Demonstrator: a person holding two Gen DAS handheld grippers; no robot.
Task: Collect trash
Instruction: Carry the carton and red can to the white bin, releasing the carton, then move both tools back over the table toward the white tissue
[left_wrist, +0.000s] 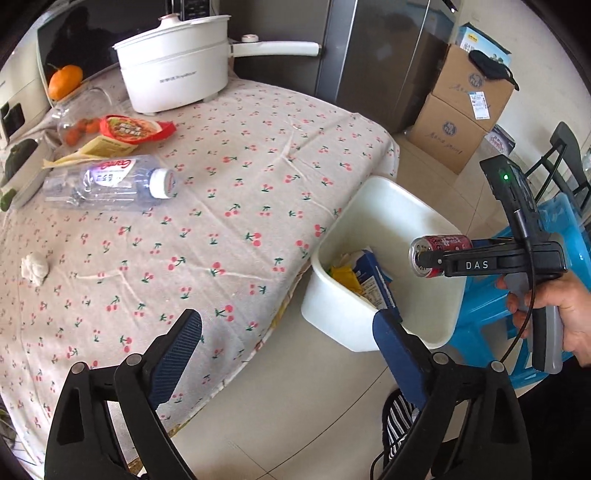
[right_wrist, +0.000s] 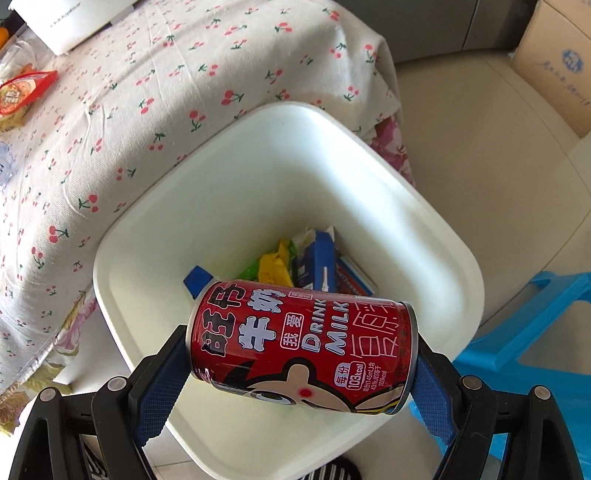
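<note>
My right gripper is shut on a red milk can, held sideways by its two ends above the white bin. The can and right gripper also show in the left wrist view over the bin. The bin holds a blue carton and yellow wrappers. My left gripper is open and empty above the table's edge. On the table lie a clear plastic bottle, a red snack packet, a yellow wrapper and a crumpled tissue.
A white electric pot, an orange and a glass jar stand at the table's far side. Cardboard boxes are stacked by the fridge. A blue plastic stool is right of the bin.
</note>
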